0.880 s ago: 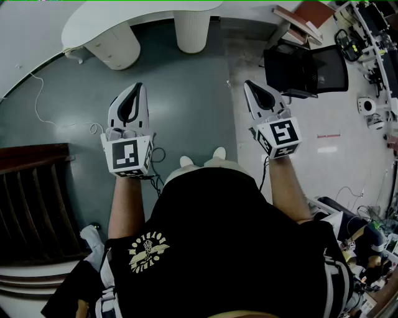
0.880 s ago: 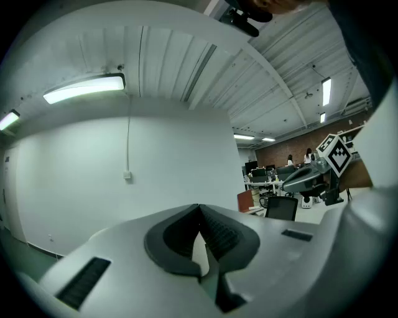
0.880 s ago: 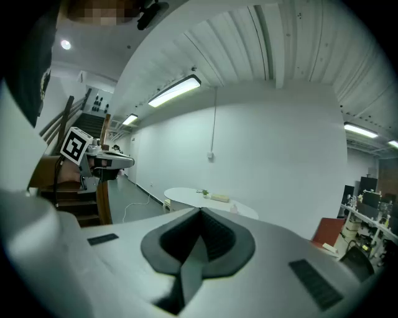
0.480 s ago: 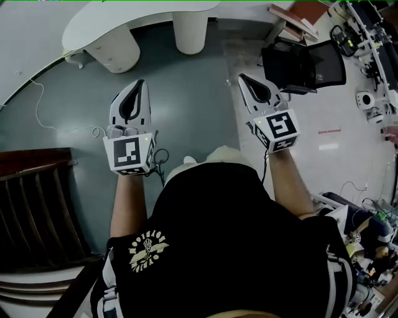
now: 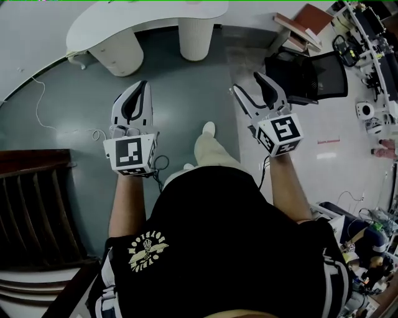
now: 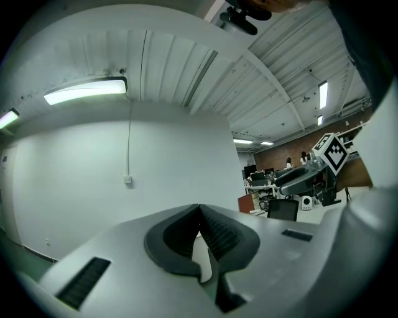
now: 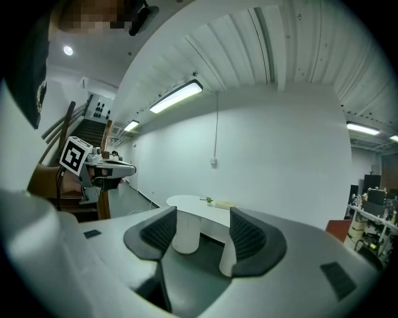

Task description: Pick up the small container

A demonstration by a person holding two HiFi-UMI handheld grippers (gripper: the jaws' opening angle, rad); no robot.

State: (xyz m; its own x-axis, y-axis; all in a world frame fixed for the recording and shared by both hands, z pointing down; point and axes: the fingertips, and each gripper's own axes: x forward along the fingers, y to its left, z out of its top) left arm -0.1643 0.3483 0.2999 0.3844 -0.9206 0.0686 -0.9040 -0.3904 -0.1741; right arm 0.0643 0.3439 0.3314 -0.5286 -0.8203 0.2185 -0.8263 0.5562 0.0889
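I'm holding both grippers out well short of the table (image 5: 124, 18), L gripper (image 5: 140, 86) w/ jaws pressed together & empty, R gripper (image 5: 247, 82) spread wide & empty, so pickup's not started; container (image 7: 226, 204), prob. that pale box, is sitting on the table.

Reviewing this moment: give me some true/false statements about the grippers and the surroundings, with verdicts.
1. The right gripper is open with nothing between its jaws. True.
2. The left gripper is wide open. False: its jaws are together, with nothing in them.
3. A white table stands ahead of the person. True.
4. The black office chair stands to the person's left. False: it is to the right.
5. One gripper holds a small container. False: neither holds anything.
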